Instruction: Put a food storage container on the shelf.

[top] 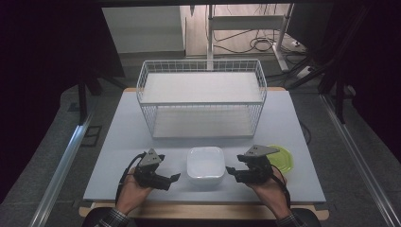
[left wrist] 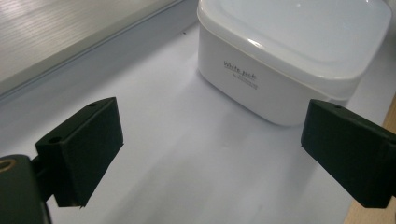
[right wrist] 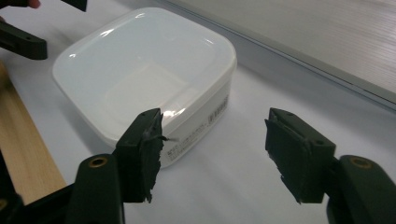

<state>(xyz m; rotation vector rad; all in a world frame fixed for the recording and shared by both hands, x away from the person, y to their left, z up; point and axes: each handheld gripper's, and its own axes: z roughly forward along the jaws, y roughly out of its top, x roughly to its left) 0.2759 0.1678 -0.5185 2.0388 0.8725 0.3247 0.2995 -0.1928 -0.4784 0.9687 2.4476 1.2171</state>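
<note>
pale table (top: 123, 142), wire rack (top: 202, 97) at the back — both tools aimed inward.
left gripper (top: 174, 178) and right gripper (top: 230, 170) gape wide, empty, flanking the lidded white container (top: 205, 164); uneven closing could skid it toward the green plate (top: 283, 158).

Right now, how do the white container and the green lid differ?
The white container is a square, round-cornered box with a lid on, while the green lid is a flat round disc. The white container sits between the two hand-held grippers; the green lid lies behind the right hand-held gripper, which partly hides it. Both rest on the table in front of the wire rack.
</note>
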